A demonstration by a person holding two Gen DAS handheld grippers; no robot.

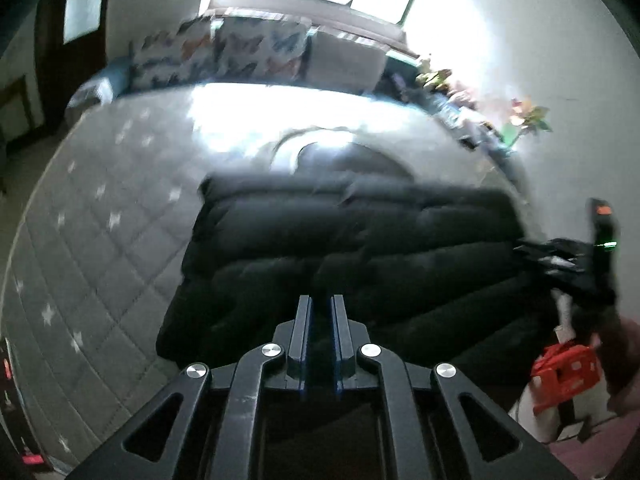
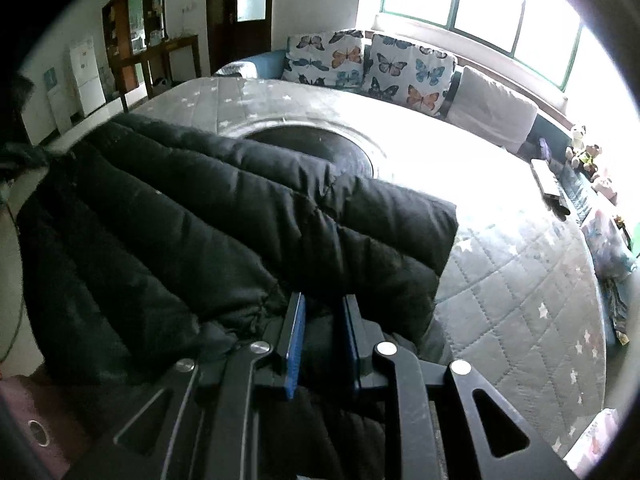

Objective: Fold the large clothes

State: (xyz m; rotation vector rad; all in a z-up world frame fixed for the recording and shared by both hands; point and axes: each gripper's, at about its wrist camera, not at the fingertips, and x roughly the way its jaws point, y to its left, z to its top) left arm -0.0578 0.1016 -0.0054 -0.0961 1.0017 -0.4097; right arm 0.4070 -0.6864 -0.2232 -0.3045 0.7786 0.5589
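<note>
Currently: black puffer coat lies on grey quilted bed, near our edge. Right hand-held gripper pinches bunched coat fabric, narrow gap between fingers. Left hand-held gripper hovers above coat, fingers nearly together, nothing visibly between them. We judge: hold both corners taut, lift evenly, avoid dragging. Long axis runs across bed, left–right; collar end not discernible.

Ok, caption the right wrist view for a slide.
Right gripper shut on the black puffer coat spread over a grey quilted bed.
</note>
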